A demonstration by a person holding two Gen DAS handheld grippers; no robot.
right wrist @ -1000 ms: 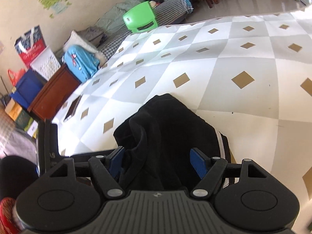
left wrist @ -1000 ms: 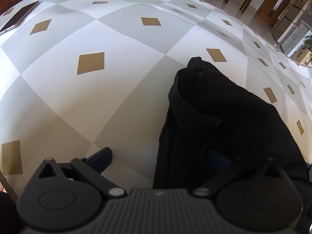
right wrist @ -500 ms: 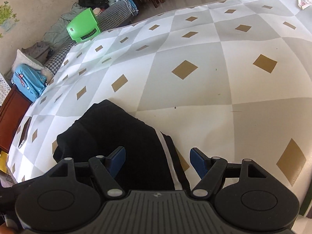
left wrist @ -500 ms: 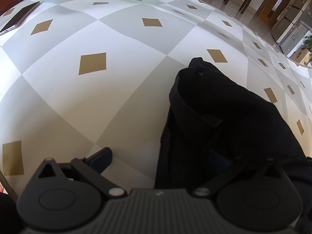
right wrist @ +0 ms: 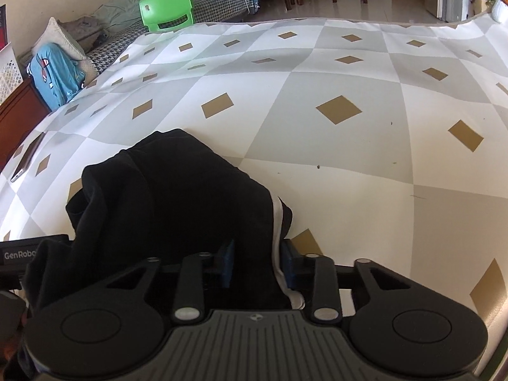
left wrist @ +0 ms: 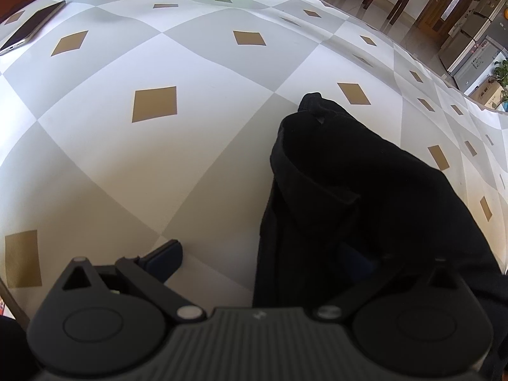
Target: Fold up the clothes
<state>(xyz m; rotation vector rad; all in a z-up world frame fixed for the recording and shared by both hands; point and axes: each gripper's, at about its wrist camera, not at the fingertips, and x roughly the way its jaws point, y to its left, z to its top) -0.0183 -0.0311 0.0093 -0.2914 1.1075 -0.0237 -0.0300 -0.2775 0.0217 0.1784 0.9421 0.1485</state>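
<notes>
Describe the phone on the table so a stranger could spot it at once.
Start from the tablecloth, checked grey and white with gold diamonds. Far from the black garment, at the cloth's left edge in the left wrist view, lies the phone: a thin dark slab, the only flat, hard-edged thing there.

**One garment, one phone, two grippers**

One black garment (left wrist: 349, 197) lies on one checked table (left wrist: 158, 174). One phone (left wrist: 31, 27) rests at the table's far left edge. Two grippers show, one in each wrist view: the left gripper (left wrist: 263, 257) and the right gripper (right wrist: 257, 263), each with two blue-padded fingers. Beyond the table stands one green plastic chair (right wrist: 166, 8) and one blue bag (right wrist: 55, 73).
</notes>
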